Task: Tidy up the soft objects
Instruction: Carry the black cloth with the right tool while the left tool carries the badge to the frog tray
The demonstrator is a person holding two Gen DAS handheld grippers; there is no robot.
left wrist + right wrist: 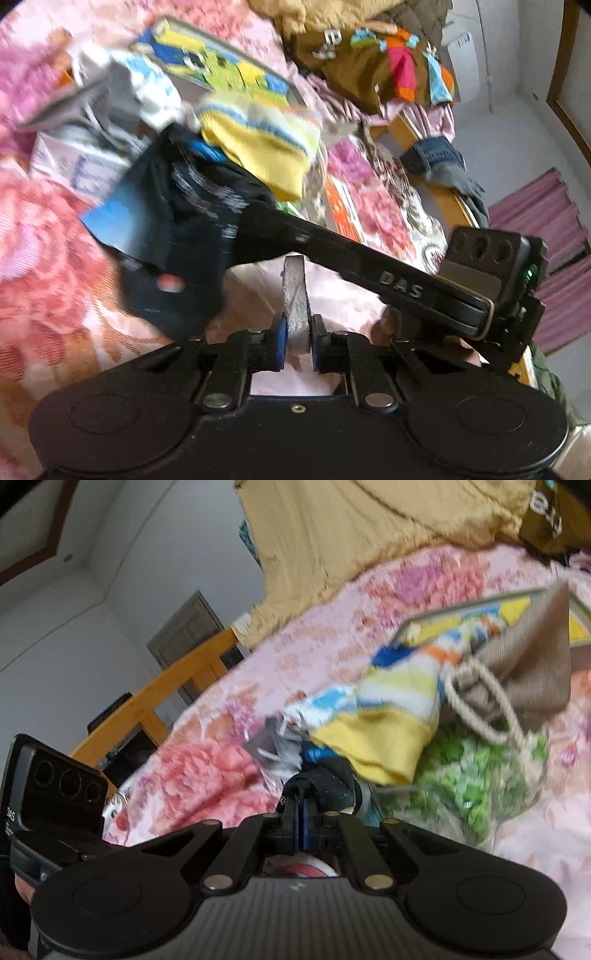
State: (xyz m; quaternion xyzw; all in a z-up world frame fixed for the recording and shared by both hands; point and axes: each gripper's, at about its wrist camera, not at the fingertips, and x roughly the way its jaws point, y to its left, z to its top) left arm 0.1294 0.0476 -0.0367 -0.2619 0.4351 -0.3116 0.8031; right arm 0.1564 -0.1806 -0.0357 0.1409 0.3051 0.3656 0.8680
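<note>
My left gripper (297, 326) is shut on a grey strip of fabric (294, 291) that stands upright between its blue pads. My right gripper (240, 221) reaches in from the right in the left wrist view, its tips buried in a black and blue garment (177, 229) lifted off the floral bedspread (48, 280). In the right wrist view the right gripper (301, 806) is shut on that black cloth (328, 779). A yellow striped knit garment (266, 147) (388, 716) lies just behind it. Both views are blurred.
A colourful flat box (214, 62) lies behind the pile. Brown clothes with bright patches (369, 62) sit at the bed's far corner. A brown drawstring pouch (528, 664), a green patterned cloth (472, 775), a tan blanket (369, 535) and the wooden bed frame (166, 686) surround the pile.
</note>
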